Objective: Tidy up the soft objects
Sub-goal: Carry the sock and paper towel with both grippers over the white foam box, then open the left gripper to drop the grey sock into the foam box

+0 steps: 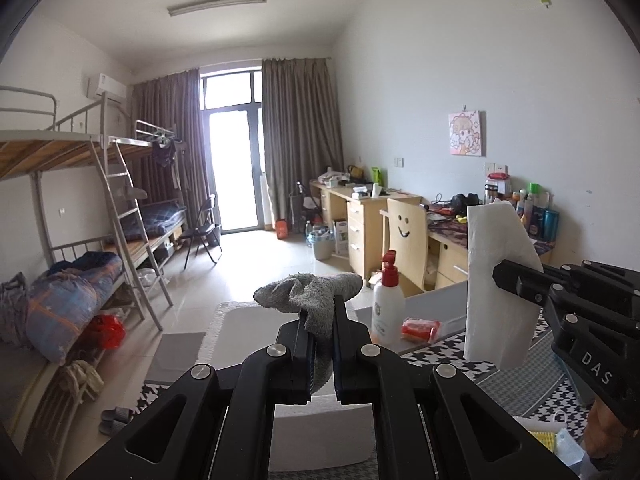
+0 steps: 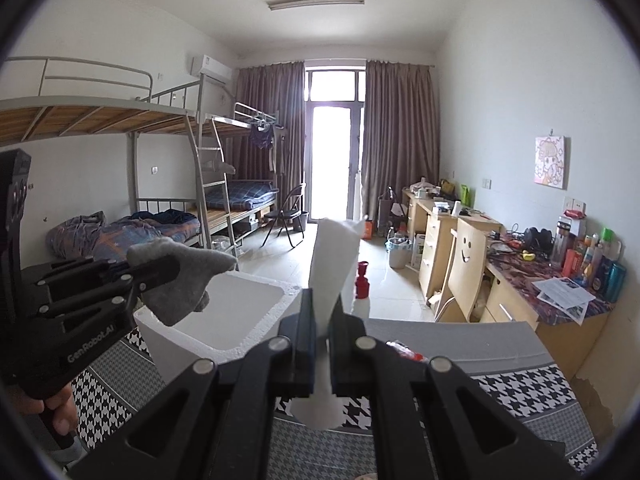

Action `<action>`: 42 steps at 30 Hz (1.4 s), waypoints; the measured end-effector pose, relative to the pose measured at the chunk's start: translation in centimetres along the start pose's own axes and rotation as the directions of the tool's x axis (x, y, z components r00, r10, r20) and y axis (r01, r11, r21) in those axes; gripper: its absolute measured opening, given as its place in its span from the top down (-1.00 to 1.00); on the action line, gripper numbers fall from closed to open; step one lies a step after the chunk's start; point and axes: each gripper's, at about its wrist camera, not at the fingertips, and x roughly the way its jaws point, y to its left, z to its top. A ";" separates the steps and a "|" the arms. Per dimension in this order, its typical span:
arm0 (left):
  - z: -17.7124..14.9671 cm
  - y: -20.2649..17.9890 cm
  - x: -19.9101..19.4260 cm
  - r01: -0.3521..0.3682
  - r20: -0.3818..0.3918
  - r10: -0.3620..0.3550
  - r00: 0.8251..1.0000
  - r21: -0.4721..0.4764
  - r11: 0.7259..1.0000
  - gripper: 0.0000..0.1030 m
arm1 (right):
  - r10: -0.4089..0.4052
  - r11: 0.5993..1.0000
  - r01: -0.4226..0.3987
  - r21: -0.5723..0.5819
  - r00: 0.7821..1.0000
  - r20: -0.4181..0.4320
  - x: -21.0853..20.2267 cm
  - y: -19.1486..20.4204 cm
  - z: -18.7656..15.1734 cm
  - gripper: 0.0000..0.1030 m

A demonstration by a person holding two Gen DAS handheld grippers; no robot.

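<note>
While left gripper (image 1: 320, 312) clenches grey sock (image 1: 310, 288) crosswise | right gripper (image 2: 326, 308) pinches upright white tissue (image 2: 334, 256)

Left gripper (image 1: 322, 320) clamped; right gripper (image 2: 326, 312) too (both raised).

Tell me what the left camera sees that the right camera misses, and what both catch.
Only the left view shows the slippers on the floor and the red bag under the bed. Only the right view shows the papers on the desk and the inside of the white foam box. Both show the left gripper shut on a gray sock, the right gripper shut on a white tissue, and the smiley chair.
</note>
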 end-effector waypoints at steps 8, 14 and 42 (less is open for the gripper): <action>-0.2 1.1 1.7 -0.037 -0.033 0.037 0.999 -0.021 0.999 0.86 | 0.032 0.999 -0.033 -0.029 0.999 -0.012 1.4 0.9 0.7 0.85; -0.6 2.8 3.4 -0.069 -0.079 0.064 0.995 -0.053 0.996 0.86 | 0.062 0.997 -0.063 -0.050 0.998 -0.019 2.2 1.2 1.0 0.85; -1.5 4.9 4.0 -0.153 -0.104 0.145 0.984 -0.074 0.985 -0.94 | 0.087 0.993 -0.094 -0.077 0.992 -0.088 4.8 3.1 1.7 0.85</action>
